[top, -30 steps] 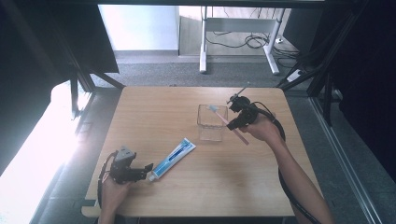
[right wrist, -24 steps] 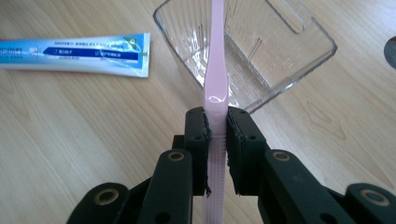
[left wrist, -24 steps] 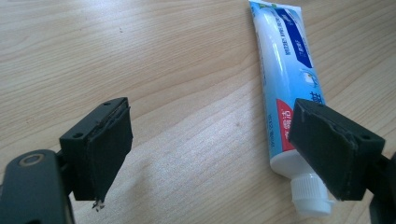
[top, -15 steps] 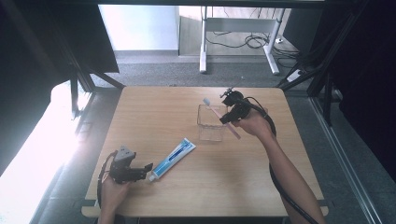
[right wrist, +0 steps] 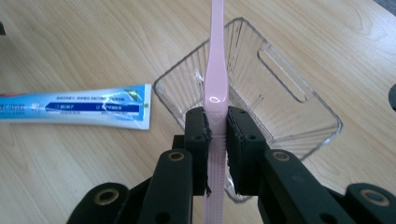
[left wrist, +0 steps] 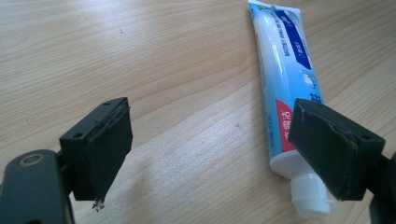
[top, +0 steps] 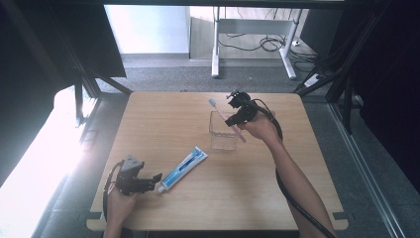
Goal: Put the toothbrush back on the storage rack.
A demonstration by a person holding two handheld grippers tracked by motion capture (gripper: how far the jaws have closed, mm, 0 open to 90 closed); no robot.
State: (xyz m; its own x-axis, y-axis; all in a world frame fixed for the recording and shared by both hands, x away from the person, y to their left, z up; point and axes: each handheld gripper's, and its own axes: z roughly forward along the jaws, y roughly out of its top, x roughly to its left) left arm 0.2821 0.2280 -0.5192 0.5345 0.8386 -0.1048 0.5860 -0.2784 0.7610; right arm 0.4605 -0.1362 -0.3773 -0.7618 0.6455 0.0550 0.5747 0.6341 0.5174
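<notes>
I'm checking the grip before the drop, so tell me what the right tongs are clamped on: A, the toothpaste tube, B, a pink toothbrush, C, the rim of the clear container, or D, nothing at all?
B: in the right gripper view the right tongs pinch the handle of the pink toothbrush above the clear container, while the toothpaste tube lies apart on the table.

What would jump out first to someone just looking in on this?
The pink toothbrush clamped in the right gripper, held above the clear plastic box near the table's far side. Next, the toothpaste tube lying flat toward the near left, its white cap beside the open left gripper.
</notes>
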